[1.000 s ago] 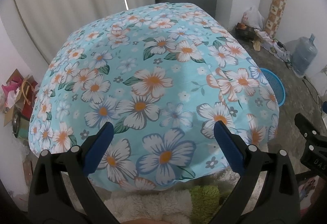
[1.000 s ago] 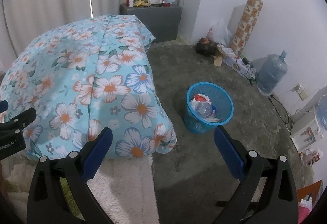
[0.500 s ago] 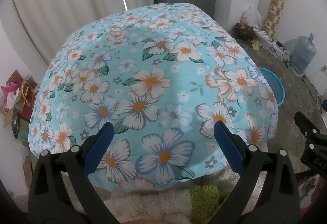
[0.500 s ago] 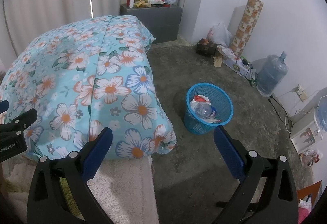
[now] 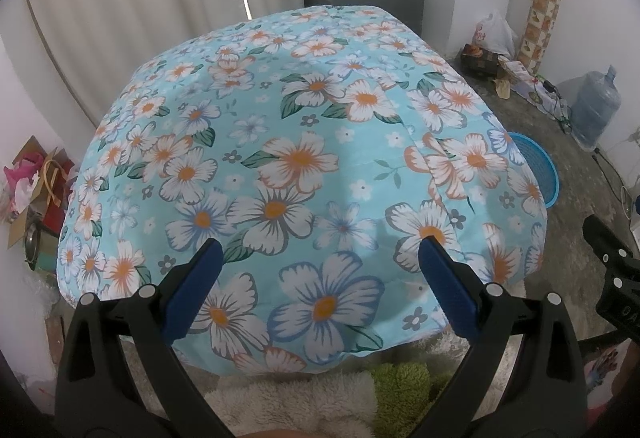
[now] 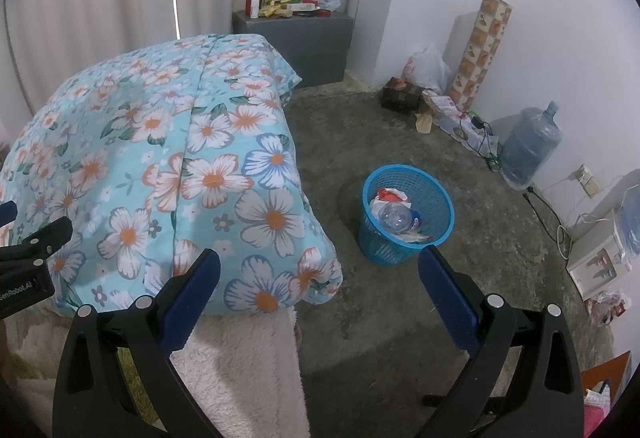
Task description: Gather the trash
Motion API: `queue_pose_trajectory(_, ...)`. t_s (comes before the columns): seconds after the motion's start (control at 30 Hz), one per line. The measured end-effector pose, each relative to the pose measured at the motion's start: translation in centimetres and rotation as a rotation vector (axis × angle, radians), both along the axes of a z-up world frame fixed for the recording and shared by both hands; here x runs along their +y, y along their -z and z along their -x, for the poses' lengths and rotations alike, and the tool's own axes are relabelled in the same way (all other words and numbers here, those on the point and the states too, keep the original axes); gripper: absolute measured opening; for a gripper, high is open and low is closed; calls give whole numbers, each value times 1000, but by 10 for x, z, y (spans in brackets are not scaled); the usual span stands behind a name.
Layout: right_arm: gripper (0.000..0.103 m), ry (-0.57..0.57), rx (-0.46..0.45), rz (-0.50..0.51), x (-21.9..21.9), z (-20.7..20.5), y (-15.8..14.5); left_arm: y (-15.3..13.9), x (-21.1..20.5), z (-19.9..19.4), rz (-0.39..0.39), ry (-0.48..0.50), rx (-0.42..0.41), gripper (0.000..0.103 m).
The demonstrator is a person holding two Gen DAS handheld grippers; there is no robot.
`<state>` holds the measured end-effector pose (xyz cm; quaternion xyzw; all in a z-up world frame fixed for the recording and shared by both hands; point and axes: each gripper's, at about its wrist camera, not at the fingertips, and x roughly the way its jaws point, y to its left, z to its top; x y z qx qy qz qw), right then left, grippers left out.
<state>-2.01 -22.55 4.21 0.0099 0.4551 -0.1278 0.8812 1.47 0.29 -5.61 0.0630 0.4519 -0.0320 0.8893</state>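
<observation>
Ahead of the left tool (image 5: 316, 258) spreads one bed under a floral quilt (image 5: 304, 158), filling its view; both that tool and the right tool (image 6: 318, 270) stand with jaws wide apart, holding nothing. Ahead and slightly right of the right tool sits one blue basket (image 6: 440, 222) on the concrete floor (image 6: 360, 338), already carrying one clear plastic bottle (image 6: 394, 216) and some wrappers. I'd judge this a searching step: no loose trash lies within reach of either tool. Next comes finding a piece, perhaps among the clutter by the far wall, then closing on it.
</observation>
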Motion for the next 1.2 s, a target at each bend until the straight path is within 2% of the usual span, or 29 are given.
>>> queue_pose_trajectory(1.2, 96, 4, -2, 1, 3, 0, -1, 0, 1, -1, -2, 1, -3, 94)
